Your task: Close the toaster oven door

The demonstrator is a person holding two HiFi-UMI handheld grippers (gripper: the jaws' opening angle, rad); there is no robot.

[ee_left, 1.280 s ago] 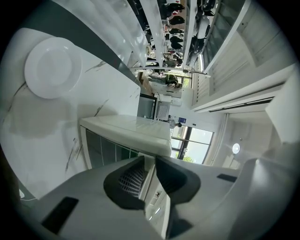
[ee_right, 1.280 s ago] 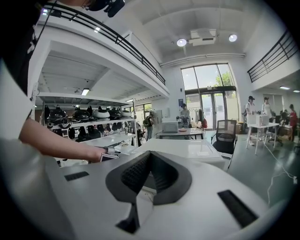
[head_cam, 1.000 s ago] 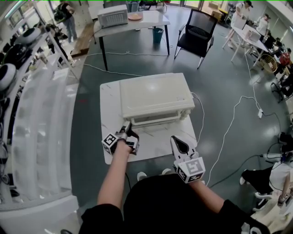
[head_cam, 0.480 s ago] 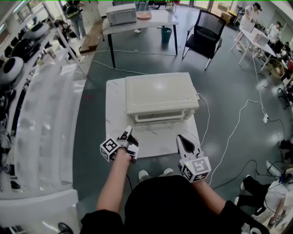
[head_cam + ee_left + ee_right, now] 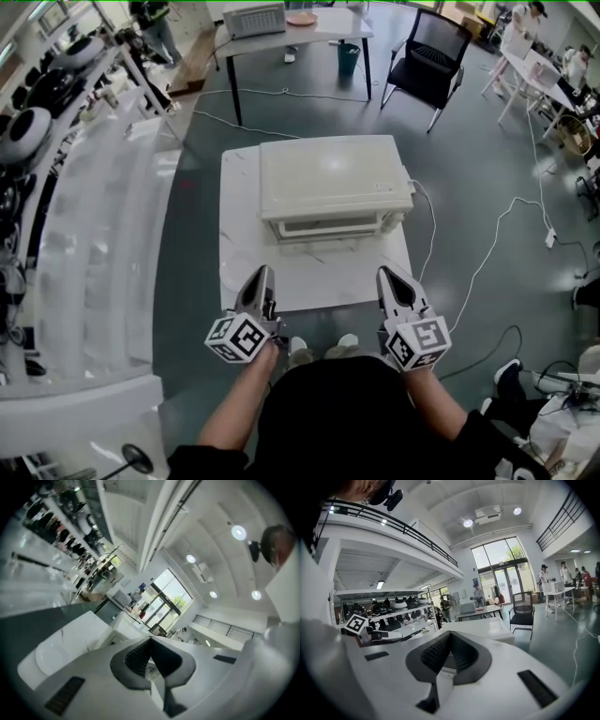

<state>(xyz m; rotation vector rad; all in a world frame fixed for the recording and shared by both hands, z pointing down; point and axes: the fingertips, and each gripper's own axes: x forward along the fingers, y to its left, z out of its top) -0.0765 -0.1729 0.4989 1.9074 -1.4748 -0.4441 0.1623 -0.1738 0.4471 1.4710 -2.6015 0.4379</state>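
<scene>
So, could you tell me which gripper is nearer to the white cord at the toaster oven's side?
Right. In the head view the right gripper sits just short of the cord; the left gripper is off by the toaster oven's opposite side.

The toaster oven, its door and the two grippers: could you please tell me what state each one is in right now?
toaster oven: upright on the white table, neither gripper touching it.
toaster oven door: looks shut against the front.
left gripper: jaws have just been closing and are now together, nothing between them.
right gripper: jaws together, empty, held short of the oven.
</scene>
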